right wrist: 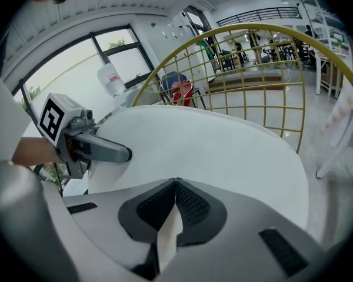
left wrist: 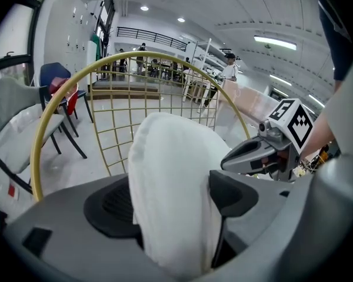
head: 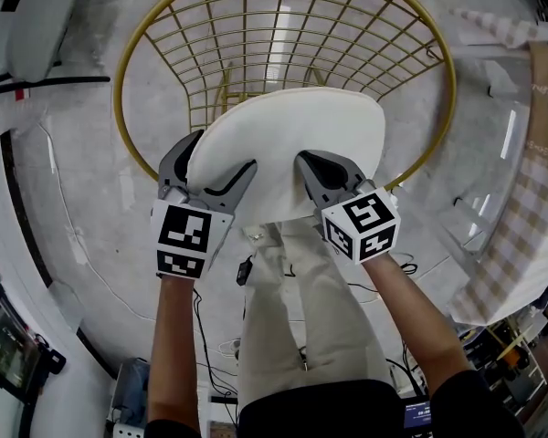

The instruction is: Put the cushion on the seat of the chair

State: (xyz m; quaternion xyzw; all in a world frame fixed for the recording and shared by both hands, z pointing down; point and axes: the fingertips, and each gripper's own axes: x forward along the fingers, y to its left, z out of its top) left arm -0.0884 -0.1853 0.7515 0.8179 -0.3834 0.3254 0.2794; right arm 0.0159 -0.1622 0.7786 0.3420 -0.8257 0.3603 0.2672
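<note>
From the head view, the white cushion [head: 297,144] lies flat over the near part of the gold wire chair [head: 117,108]. Its far edge is inside the chair's ring and its near edge hangs toward the person's beige trousers [head: 301,308]. The seat is hidden beneath it, so whether the two touch cannot be told. The left gripper [head: 221,153] and right gripper [head: 315,167] take the near edge side by side. Bare floor [head: 82,199] surrounds the chair's left, cables [head: 210,336] lie behind the person, and a checked cloth [head: 521,217] stands off the chair's right.

The left gripper view alone shows the left gripper [left wrist: 170,198] with its jaws wide apart. The cushion's [left wrist: 170,157] thick edge stands on end and fills the gap, touching both pads. The right gripper [left wrist: 229,160] is just beside it. The chair's rim [left wrist: 159,54] arches behind, and a blue chair [left wrist: 56,75] stands well left of it.

The right gripper view shows the right gripper [right wrist: 175,184] with its jaws nearly together, pinching a thin fold of the cushion [right wrist: 212,151]. The cushion's broad top spreads toward the chair's wire back [right wrist: 265,25], leaving an open gap before the wires. The left gripper [right wrist: 120,153] grips the cushion's left edge.
</note>
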